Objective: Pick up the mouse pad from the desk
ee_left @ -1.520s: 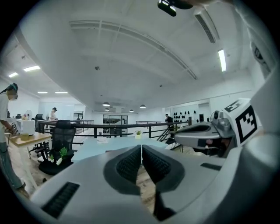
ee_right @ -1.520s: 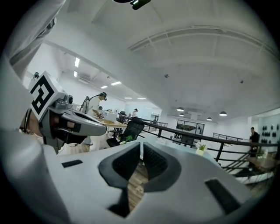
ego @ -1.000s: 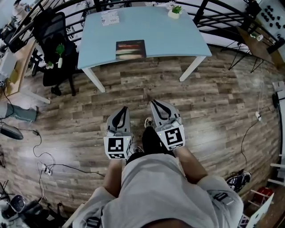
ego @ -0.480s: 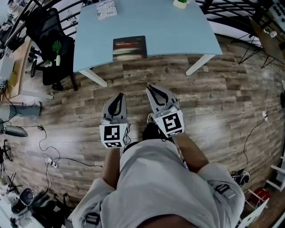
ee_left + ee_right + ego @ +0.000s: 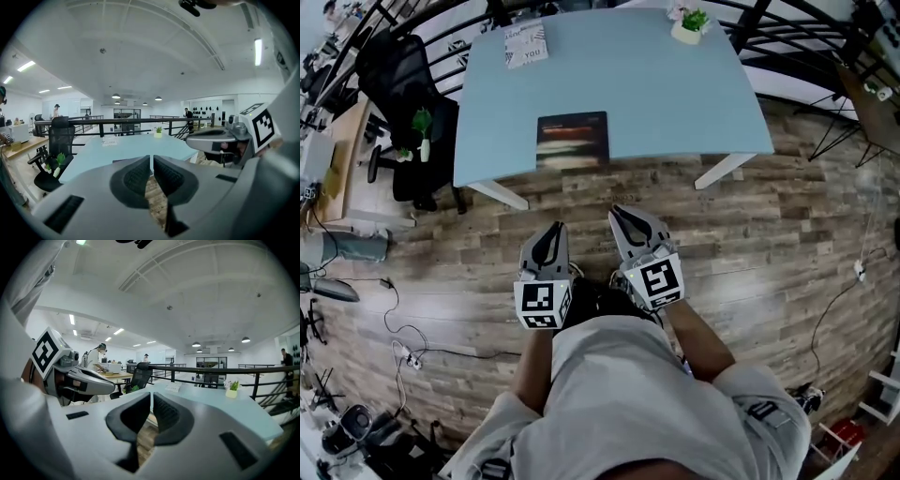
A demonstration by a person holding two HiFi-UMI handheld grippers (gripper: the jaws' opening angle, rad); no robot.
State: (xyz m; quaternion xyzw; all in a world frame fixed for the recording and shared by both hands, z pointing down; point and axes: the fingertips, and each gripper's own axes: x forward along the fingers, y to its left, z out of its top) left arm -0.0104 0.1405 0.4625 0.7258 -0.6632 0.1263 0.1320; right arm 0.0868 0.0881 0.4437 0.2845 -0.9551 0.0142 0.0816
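Observation:
The mouse pad (image 5: 573,140) is a dark rectangle with a pale band, lying flat near the front edge of the light blue desk (image 5: 675,94). Both grippers hang over the wooden floor, short of the desk and well apart from the pad. My left gripper (image 5: 556,228) (image 5: 151,157) points at the desk with its jaws together and nothing between them. My right gripper (image 5: 616,212) (image 5: 151,393) is beside it, also closed and empty. Each gripper view shows the other gripper alongside, and the desk top stretches ahead.
A black office chair (image 5: 403,84) stands left of the desk, with a small plant vase (image 5: 424,127) by it. A white plant pot (image 5: 689,26) and a printed card (image 5: 526,44) sit at the desk's far side. A black railing runs behind. Cables (image 5: 403,347) lie on the floor at left.
The desk and mouse pad have come nearer and sit lower in the head view. Both grippers moved forward together toward the desk, jaws unchanged.

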